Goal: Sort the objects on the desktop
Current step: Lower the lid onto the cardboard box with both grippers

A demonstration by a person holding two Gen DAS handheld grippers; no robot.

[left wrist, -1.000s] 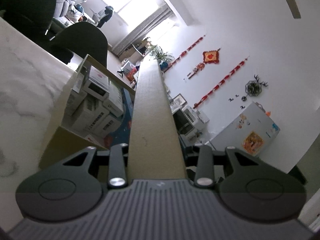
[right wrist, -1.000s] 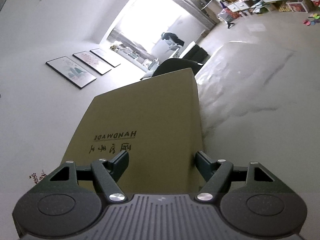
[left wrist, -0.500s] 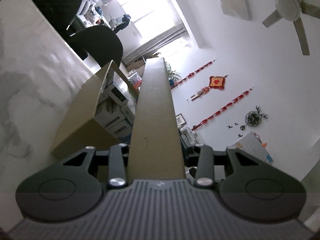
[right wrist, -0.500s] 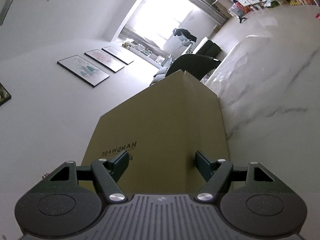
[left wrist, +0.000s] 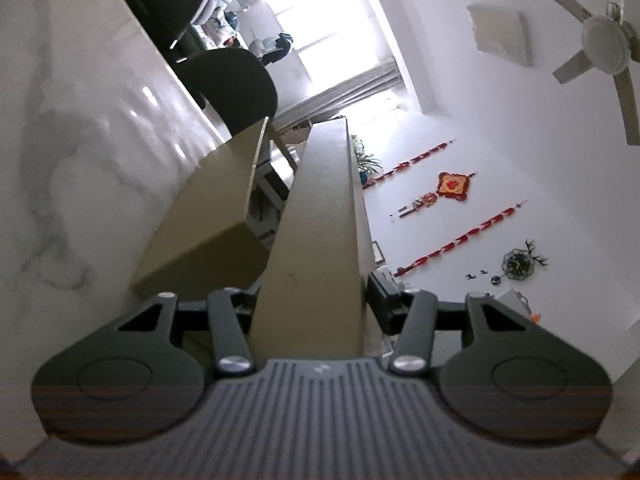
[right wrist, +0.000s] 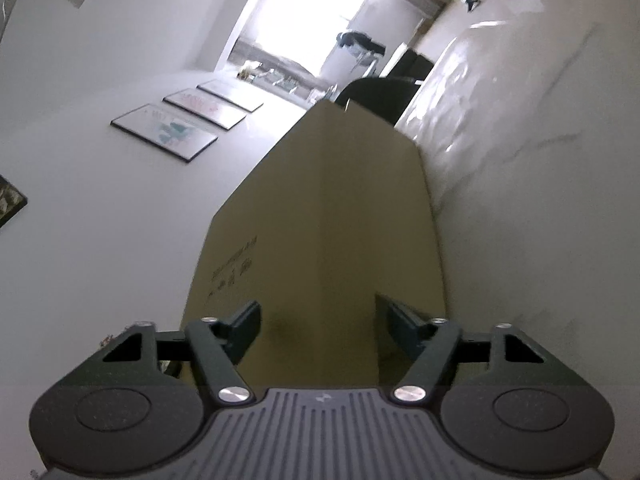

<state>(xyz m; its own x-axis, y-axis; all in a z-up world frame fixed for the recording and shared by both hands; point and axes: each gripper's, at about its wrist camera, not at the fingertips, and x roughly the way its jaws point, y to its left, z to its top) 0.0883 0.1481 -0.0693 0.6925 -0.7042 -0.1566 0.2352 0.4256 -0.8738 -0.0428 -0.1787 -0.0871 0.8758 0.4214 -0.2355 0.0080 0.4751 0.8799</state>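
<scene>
— Cardboard fills both views, but differently: the left wrist camera sees a narrow flap [left wrist: 316, 248] edge-on, with white packages [left wrist: 266, 196] inside the open box [left wrist: 208, 216]; the right one sees only a broad brown panel [right wrist: 332, 216] with faint print.

— And around it?

— White marble table [left wrist: 80, 152] under the box, dark chairs [left wrist: 232, 84] beyond, then a bright window. Red wall ornaments [left wrist: 454, 186] and a ceiling fan [left wrist: 604, 46] appear on the left view, framed pictures [right wrist: 164, 132] on the right.

— The tongs?

— Left gripper [left wrist: 312, 304] is pinching the flap. Right gripper [right wrist: 318, 326] straddles the panel's corner, fingers spread; whether they press it I cannot tell.
</scene>
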